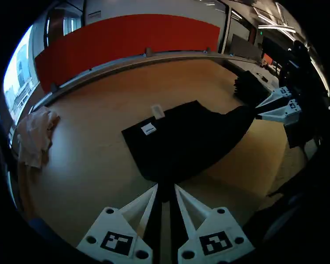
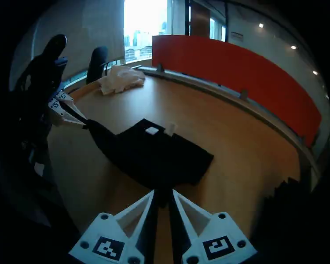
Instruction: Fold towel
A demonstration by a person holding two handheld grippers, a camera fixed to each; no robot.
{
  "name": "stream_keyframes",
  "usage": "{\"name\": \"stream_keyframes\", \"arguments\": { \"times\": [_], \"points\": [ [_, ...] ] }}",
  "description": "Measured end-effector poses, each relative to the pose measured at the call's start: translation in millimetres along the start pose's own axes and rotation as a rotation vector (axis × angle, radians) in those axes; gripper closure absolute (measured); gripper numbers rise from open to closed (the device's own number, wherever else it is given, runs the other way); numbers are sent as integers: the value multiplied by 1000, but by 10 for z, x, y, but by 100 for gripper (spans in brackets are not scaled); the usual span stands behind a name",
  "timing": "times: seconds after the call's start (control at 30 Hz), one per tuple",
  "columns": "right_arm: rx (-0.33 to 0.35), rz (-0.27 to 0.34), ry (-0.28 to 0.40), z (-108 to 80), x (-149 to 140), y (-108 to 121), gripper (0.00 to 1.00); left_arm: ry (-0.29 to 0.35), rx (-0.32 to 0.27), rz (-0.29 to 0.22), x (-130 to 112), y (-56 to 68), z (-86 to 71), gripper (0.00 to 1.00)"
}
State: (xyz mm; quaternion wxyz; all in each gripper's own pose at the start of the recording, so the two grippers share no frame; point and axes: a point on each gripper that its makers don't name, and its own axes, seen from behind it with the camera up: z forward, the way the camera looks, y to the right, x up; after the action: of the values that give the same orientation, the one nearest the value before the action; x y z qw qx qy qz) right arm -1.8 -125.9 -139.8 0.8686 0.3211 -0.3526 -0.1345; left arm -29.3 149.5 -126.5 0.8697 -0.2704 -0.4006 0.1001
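The black towel [image 1: 187,141] lies mid-frame on the wooden table [image 1: 90,158], its right corner drawn up off the surface. At bottom centre the left gripper [image 1: 166,196] pinches the near edge, fingers narrow. The right gripper [image 2: 164,196] likewise clamps dark cloth (a pale cloth heap [image 1: 35,134] sits far left).
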Motion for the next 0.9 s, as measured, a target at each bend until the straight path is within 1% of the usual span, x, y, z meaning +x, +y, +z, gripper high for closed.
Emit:
{"name": "stream_keyframes", "arguments": {
  "times": [0.23, 0.47, 0.7, 0.77, 0.9],
  "points": [
    [13, -6, -2, -137, 27, -53, 85, -9, -11, 0, -9, 80, -142, 90],
    [20, -12, -16, -170, -15, -96, 85, -18, -10, -8, -52, 113, -166, 90],
    [16, -12, -33, -128, 1, -46, 85, -9, -4, -10, 37, 65, -124, 90],
    [13, -10, -40, -91, 23, -12, 85, -7, -1, -11, 87, 37, -88, 90],
    [7, -14, -39, 7, 107, 80, 85, 0, 14, -7, 202, -63, 18, 90]
  ]
}}
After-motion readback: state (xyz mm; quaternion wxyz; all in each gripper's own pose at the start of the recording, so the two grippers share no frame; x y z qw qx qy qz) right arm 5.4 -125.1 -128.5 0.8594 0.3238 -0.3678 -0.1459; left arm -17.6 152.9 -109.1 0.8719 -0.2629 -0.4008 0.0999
